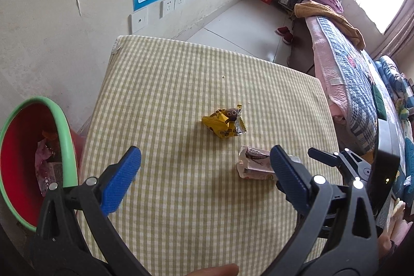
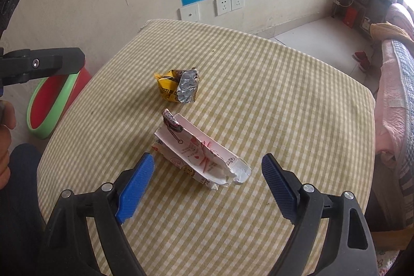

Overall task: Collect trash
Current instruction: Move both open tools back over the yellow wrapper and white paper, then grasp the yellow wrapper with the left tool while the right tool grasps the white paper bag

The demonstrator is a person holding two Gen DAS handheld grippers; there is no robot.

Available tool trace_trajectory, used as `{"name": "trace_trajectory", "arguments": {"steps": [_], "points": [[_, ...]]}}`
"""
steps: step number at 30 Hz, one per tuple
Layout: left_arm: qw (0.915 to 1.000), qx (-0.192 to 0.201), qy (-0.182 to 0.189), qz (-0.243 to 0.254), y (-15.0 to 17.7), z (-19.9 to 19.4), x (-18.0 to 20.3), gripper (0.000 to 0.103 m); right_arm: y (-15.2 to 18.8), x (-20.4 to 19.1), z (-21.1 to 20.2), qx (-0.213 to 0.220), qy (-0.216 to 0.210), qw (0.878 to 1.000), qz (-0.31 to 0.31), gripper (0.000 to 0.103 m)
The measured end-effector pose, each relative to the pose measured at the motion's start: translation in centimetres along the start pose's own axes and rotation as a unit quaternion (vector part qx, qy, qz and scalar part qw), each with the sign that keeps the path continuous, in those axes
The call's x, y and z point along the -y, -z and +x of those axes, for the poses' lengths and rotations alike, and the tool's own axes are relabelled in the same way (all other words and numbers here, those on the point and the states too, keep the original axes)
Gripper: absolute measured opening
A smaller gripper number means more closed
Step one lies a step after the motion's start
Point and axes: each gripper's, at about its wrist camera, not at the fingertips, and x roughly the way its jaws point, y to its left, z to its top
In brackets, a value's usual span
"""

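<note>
Right now we hold both grippers over the checked table (image 2: 258, 100), each with its jaws spread wide and nothing between the pads. Nearest, our right gripper (image 2: 207, 180) hangs just above the torn pink-and-white wrapper (image 2: 201, 154), which lies flat on the cloth between the two blue fingers. Just beyond it, toward eleven o'clock, sits the crumpled yellow wrapper (image 2: 177, 86), apart from the pink one. Our left gripper (image 1: 207, 172) points roughly at that yellow piece, with bare cloth under it. Off the table's edge at nine o'clock stands the red bin (image 1: 23, 154) with the green rim, already holding some scraps. We judge this as the reach for the next pieces: we should lower the right gripper, close on the pink wrapper, then carry it across to the bin.
</note>
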Motion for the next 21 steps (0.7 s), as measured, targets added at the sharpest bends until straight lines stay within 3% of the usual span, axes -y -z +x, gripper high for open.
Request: {"name": "trace_trajectory", "arguments": {"steps": [7,15,16,20,21], "points": [[0.9997,-0.021,0.007,0.003,-0.4,2.3,-0.1,0.097,-0.7,-1.4,3.5,-0.036,-0.008,0.998,-0.053,0.083],[0.9993,-0.036,0.01,0.01,-0.6,4.5,0.3,0.097,-0.6,-1.6,5.4,-0.042,-0.016,0.997,-0.065,0.083],[0.9992,-0.037,0.01,0.01,-0.6,4.8,0.4,0.097,-0.6,-1.6,5.4,-0.04,-0.015,0.997,-0.068,0.079],[0.9986,-0.05,0.013,0.008,-0.6,6.4,0.5,0.097,-0.4,-1.4,5.6,-0.038,-0.02,0.997,-0.067,0.045],[0.9985,-0.053,0.015,0.005,-0.6,6.9,0.5,0.097,-0.4,-1.3,5.5,-0.038,-0.02,0.997,-0.065,0.044]]}}
